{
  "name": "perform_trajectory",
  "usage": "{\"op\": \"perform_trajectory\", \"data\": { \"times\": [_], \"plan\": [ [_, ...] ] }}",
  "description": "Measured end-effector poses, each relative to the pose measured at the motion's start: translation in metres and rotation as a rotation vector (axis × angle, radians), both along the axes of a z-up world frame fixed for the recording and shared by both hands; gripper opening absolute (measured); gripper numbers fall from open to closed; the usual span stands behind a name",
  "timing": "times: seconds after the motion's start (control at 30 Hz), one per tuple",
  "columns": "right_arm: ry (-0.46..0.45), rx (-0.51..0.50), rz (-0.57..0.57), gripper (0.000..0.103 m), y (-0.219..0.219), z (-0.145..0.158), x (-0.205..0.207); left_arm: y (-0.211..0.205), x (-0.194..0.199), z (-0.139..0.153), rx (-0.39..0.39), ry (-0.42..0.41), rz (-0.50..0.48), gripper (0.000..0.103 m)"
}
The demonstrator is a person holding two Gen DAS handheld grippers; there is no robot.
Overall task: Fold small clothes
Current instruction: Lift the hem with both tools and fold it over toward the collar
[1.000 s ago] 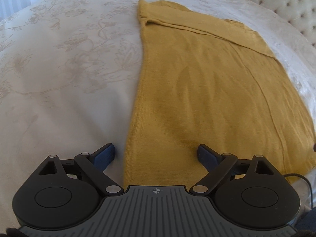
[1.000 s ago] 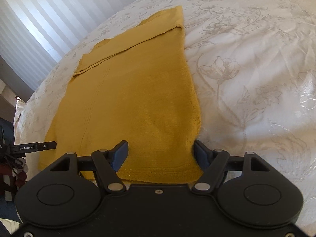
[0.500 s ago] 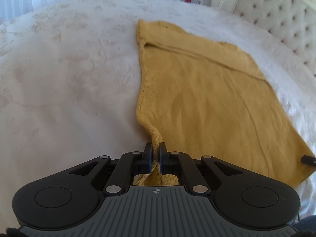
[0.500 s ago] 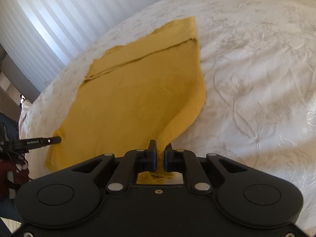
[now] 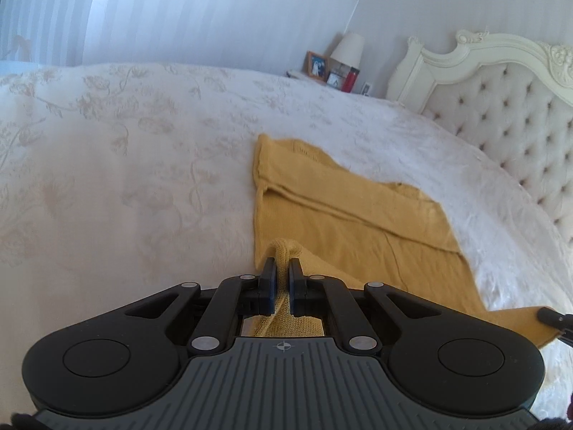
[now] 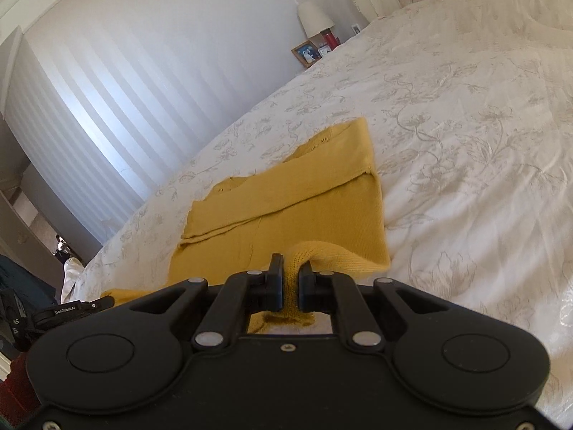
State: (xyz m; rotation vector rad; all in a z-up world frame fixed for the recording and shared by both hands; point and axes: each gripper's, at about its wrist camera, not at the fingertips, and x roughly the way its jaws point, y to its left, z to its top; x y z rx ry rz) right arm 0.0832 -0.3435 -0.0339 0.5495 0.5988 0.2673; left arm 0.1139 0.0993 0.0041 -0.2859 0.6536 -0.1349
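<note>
Our left gripper (image 5: 282,268) and right gripper (image 6: 290,274), open a second ago, now pinch the yellow sweater's (image 5: 343,215) near corners, lifted off the bedspread (image 5: 125,179); its far half stays flat, ready for folding.

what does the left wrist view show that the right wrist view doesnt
Only the left wrist view shows the carved, tufted headboard in full, and the left gripper pinching the near hem of the yellow top.

Only the right wrist view shows the right gripper pinching the hem at the garment's other near corner, plus dark clutter off the bed's edge.

Both show the yellow top with its far end folded over, the floral bedspread, the lamp and the picture frame.
</note>
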Motion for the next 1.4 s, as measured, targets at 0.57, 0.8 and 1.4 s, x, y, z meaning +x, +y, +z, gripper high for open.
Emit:
{"op": "perform_trajectory", "data": {
  "times": [0.57,0.8,1.4],
  "plan": [
    [-0.098,0.016,-0.103,0.015,-0.006,0.028,0.114,0.011,0.108,0.012,-0.092,0.017,0.036,0.006],
    [-0.032,-0.002,-0.147,0.015,-0.005,0.008,0.185,0.025,0.171,-0.004,-0.031,0.055,0.081,0.005],
    [0.03,-0.029,-0.171,0.015,0.011,-0.029,0.194,0.004,0.127,-0.025,-0.053,0.131,-0.271,0.035]
  ]
}}
